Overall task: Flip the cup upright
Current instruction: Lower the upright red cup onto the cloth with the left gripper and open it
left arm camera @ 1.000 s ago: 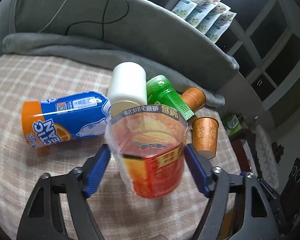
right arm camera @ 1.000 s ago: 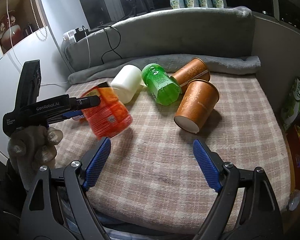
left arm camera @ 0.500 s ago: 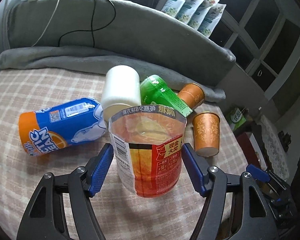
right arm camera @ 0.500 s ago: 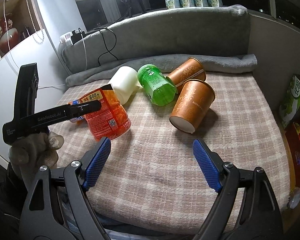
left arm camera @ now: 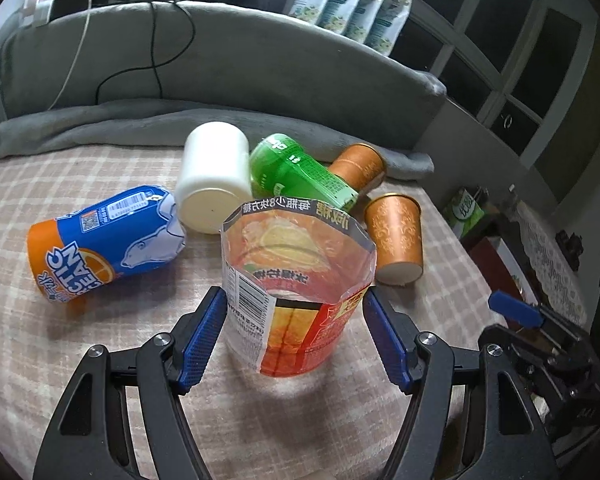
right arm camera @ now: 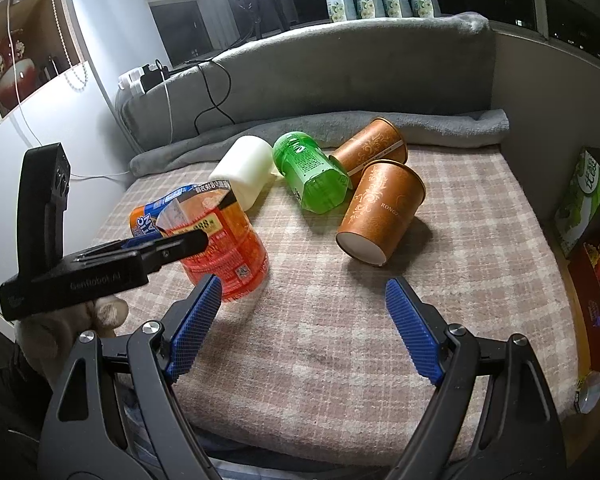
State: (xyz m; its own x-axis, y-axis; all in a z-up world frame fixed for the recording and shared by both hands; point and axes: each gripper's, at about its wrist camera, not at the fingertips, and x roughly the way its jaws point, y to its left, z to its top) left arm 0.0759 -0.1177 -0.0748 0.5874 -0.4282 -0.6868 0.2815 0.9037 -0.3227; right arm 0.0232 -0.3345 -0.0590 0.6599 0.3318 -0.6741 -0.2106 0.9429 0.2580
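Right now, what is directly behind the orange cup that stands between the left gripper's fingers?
The white cup and green cup lie on their sides just behind the orange cup. It covers their near edges, so touching cannot be told.

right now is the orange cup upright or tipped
Upright: the orange cup stands base-down on the plaid blanket, open mouth facing up.

Your left hand-held gripper [right arm camera: 188, 240] hides the orange cup's [right arm camera: 224, 256] near side; blue can [right arm camera: 148, 216] behind it mostly blocked.
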